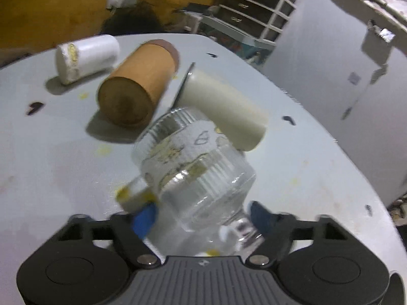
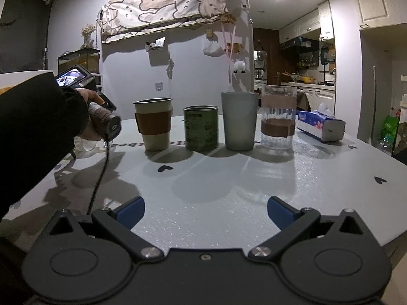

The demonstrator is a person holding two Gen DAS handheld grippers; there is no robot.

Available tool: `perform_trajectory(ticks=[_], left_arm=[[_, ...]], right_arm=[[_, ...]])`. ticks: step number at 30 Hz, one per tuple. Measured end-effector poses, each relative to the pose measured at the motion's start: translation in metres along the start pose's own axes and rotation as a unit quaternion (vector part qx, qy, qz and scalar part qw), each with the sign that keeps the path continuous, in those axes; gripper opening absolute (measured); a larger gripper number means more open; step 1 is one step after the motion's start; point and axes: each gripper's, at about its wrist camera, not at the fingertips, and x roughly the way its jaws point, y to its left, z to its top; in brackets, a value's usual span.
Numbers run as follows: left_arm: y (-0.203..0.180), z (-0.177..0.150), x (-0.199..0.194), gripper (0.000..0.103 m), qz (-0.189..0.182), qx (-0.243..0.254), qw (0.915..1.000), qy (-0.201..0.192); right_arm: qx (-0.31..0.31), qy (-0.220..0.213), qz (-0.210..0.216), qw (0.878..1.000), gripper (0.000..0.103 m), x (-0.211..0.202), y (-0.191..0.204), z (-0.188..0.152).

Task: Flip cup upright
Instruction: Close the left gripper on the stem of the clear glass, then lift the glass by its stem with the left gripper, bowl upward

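Observation:
In the left wrist view, my left gripper (image 1: 203, 216) is shut on a clear ribbed glass cup (image 1: 195, 167) with a printed pattern, held tilted above the white table (image 1: 51, 165). Behind it lie a brown cylindrical cup (image 1: 137, 86), a cream cup (image 1: 226, 106) and a white cup (image 1: 86, 57), all on their sides. In the right wrist view, my right gripper (image 2: 206, 213) is open and empty low over the table (image 2: 216, 190). Beyond it stand several upright cups: a sleeved cup (image 2: 154, 124), a green can (image 2: 201, 127), a grey tumbler (image 2: 239, 120) and a clear glass (image 2: 278, 117).
A tissue box (image 2: 320, 125) lies at the table's right. The person's left arm and gripper handle (image 2: 101, 111) show at the left of the right wrist view. A white cabinet (image 1: 343, 89) stands beyond the table edge. Small heart marks dot the tabletop.

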Motion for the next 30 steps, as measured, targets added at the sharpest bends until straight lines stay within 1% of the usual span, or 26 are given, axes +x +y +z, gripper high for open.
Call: perform_trajectory(ticks=[2,4,5,8,9,10,11,12,15,19,22,26,30], left_arm=[[0.008,0.000,-0.003,0.065,-0.012,-0.001,0.9999,0.008],[0.014,0.000,-0.006,0.058,-0.030,0.000,0.9994,0.017],[0.014,0.002,-0.006,0.056,-0.039,0.003,0.9989,0.023],[0.028,0.002,-0.013,0.051,-0.075,0.022,0.9957,0.049],[0.034,0.002,-0.015,0.046,-0.089,0.030,0.9939,0.058],[0.039,0.002,-0.018,0.028,-0.104,0.033,0.9919,0.064],[0.043,0.003,-0.021,0.024,-0.126,0.042,0.9889,0.067],[0.047,0.003,-0.026,0.021,-0.131,0.053,0.9871,0.073],[0.060,0.001,-0.034,0.021,-0.152,0.079,0.9803,0.097],[0.075,-0.003,-0.042,0.021,-0.194,0.125,0.9656,0.119],[0.091,-0.007,-0.050,0.021,-0.222,0.159,0.9520,0.138],[0.108,-0.015,-0.062,0.021,-0.250,0.200,0.9338,0.159],[0.124,-0.029,-0.078,0.021,-0.277,0.238,0.9128,0.183]], right_arm=[[0.002,0.000,0.000,1.000,0.103,-0.001,-0.001,0.000],[0.004,0.001,-0.001,1.000,0.103,0.000,-0.002,-0.001],[0.005,0.001,-0.001,1.000,0.103,-0.001,-0.002,-0.001],[0.006,-0.002,0.001,1.000,0.103,-0.002,0.000,0.000],[0.005,-0.004,0.002,1.000,0.103,-0.002,0.001,0.001],[0.005,-0.005,0.004,1.000,0.103,-0.002,0.003,0.001],[0.004,-0.005,0.005,1.000,0.103,-0.003,0.004,0.002],[0.004,-0.006,0.007,1.000,0.103,-0.002,0.006,0.002],[0.001,-0.010,0.017,1.000,0.103,-0.004,0.014,0.005],[-0.007,-0.021,0.031,0.999,0.103,-0.009,0.026,0.011],[-0.011,-0.026,0.035,0.999,0.103,-0.011,0.031,0.013],[-0.011,-0.030,0.039,0.999,0.103,-0.014,0.036,0.017],[-0.010,-0.033,0.042,0.999,0.103,-0.015,0.038,0.020]])
